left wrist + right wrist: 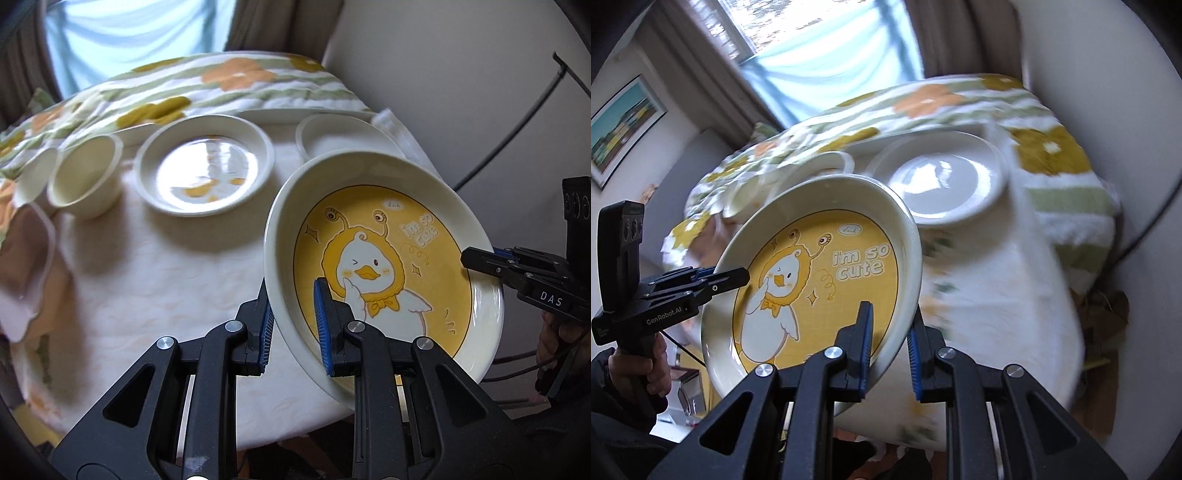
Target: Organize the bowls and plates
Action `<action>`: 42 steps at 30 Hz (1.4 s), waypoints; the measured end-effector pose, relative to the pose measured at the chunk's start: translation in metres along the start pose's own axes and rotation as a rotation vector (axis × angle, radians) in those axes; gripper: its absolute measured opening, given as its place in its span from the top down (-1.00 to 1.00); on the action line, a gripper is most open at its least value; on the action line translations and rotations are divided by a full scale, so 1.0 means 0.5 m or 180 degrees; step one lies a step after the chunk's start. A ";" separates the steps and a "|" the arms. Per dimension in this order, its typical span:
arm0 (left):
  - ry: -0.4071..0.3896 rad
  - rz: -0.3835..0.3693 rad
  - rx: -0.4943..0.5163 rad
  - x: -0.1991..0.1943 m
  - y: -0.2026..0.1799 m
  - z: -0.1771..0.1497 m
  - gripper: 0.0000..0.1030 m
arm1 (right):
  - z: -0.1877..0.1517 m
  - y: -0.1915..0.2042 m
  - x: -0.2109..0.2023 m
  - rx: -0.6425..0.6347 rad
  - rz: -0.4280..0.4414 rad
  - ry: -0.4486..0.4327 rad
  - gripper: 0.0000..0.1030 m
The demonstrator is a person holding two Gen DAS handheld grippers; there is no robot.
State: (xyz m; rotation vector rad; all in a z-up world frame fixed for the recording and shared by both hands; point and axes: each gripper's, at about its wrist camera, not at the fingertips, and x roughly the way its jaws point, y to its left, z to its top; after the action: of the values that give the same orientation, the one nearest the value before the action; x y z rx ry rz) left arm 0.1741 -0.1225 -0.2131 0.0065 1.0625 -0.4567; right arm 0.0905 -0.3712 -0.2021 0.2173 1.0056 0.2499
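A cream plate with a yellow duck picture [384,254] is held tilted above the table's near right edge. My left gripper [295,325] is shut on its near rim. My right gripper [890,347] is shut on the opposite rim of the same plate [820,280]. Each gripper shows in the other's view, the right one [480,262] and the left one [735,277]. On the table lie a shallow white plate with a faint duck print [203,162], a white plate at the back right [945,181] and two small cream bowls [85,177].
The round table [159,280] has a white quilted cover. A flowered blanket [207,85] lies behind it, under a window. A pinkish dish [22,266] sits at the left edge. Cables [517,125] run along the wall on the right.
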 end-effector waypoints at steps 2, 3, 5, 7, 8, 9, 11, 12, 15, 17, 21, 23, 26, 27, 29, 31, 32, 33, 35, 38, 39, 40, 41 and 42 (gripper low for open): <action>-0.0026 0.0070 -0.0067 -0.022 0.040 -0.012 0.65 | 0.008 0.044 0.020 -0.0073 0.0069 0.0023 0.68; -0.0028 0.0106 -0.0098 -0.035 0.065 -0.023 0.65 | 0.010 0.065 0.032 -0.0099 0.0104 0.0039 0.68; -0.0027 0.0173 -0.0159 -0.056 0.111 -0.045 0.65 | 0.010 0.106 0.058 -0.0141 0.0175 0.0089 0.68; -0.0011 0.0226 -0.0242 -0.065 0.158 -0.059 0.65 | 0.011 0.142 0.089 -0.0180 0.0235 0.0167 0.68; -0.0005 0.0247 -0.0285 -0.070 0.181 -0.070 0.65 | 0.005 0.162 0.104 -0.0197 0.0268 0.0208 0.68; 0.0010 0.0266 -0.0327 -0.074 0.207 -0.083 0.65 | 0.000 0.182 0.120 -0.0205 0.0298 0.0248 0.68; 0.0048 0.0302 -0.0393 -0.070 0.245 -0.095 0.65 | -0.006 0.214 0.154 -0.0215 0.0342 0.0335 0.68; 0.0063 0.0318 -0.0427 -0.068 0.265 -0.106 0.65 | -0.009 0.229 0.170 -0.0220 0.0357 0.0372 0.68; 0.0111 0.0334 -0.0521 -0.055 0.321 -0.130 0.65 | -0.018 0.269 0.209 -0.0274 0.0370 0.0441 0.68; 0.0122 0.0335 -0.0562 -0.044 0.350 -0.142 0.65 | -0.025 0.289 0.235 -0.0314 0.0369 0.0477 0.68; 0.0131 0.0327 -0.0588 -0.021 0.394 -0.164 0.65 | -0.034 0.313 0.278 -0.0354 0.0347 0.0519 0.69; 0.0109 0.0306 -0.0608 -0.013 0.407 -0.174 0.65 | -0.039 0.318 0.293 -0.0365 0.0338 0.0494 0.69; 0.0084 0.0295 -0.0607 0.000 0.422 -0.179 0.65 | -0.043 0.323 0.303 -0.0372 0.0333 0.0445 0.68; 0.0092 0.0294 -0.0611 0.005 0.424 -0.181 0.65 | -0.043 0.323 0.305 -0.0366 0.0334 0.0438 0.68; 0.0095 0.0282 -0.0622 0.010 0.425 -0.188 0.65 | -0.047 0.320 0.306 -0.0360 0.0330 0.0443 0.68; 0.0079 0.0289 -0.0602 0.009 0.428 -0.189 0.65 | -0.047 0.325 0.307 -0.0358 0.0320 0.0441 0.69; 0.0087 0.0304 -0.0584 0.010 0.427 -0.188 0.65 | -0.047 0.325 0.307 -0.0345 0.0312 0.0448 0.69; 0.0091 0.0306 -0.0570 0.011 0.422 -0.186 0.65 | -0.047 0.325 0.307 -0.0336 0.0304 0.0460 0.68; 0.0115 0.0359 -0.0537 0.014 0.416 -0.184 0.65 | -0.045 0.327 0.307 -0.0341 0.0270 0.0496 0.68; 0.0158 0.0405 -0.0527 0.017 0.411 -0.180 0.64 | -0.040 0.334 0.311 -0.0333 0.0225 0.0550 0.68; 0.0165 0.0400 -0.0545 0.018 0.412 -0.179 0.64 | -0.039 0.336 0.314 -0.0313 0.0218 0.0561 0.68; 0.0167 0.0392 -0.0571 0.017 0.413 -0.179 0.64 | -0.038 0.335 0.315 -0.0289 0.0218 0.0575 0.68; 0.0169 0.0382 -0.0598 0.018 0.415 -0.180 0.64 | -0.037 0.334 0.315 -0.0257 0.0224 0.0589 0.68; 0.0175 0.0377 -0.0620 0.018 0.415 -0.180 0.64 | -0.035 0.335 0.319 -0.0235 0.0232 0.0600 0.68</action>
State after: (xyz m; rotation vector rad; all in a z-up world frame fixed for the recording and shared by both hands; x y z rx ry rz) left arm 0.1778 0.0825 -0.3095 -0.0906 1.1503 -0.2460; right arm 0.1394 -0.1621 -0.2900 0.1655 1.1741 0.3785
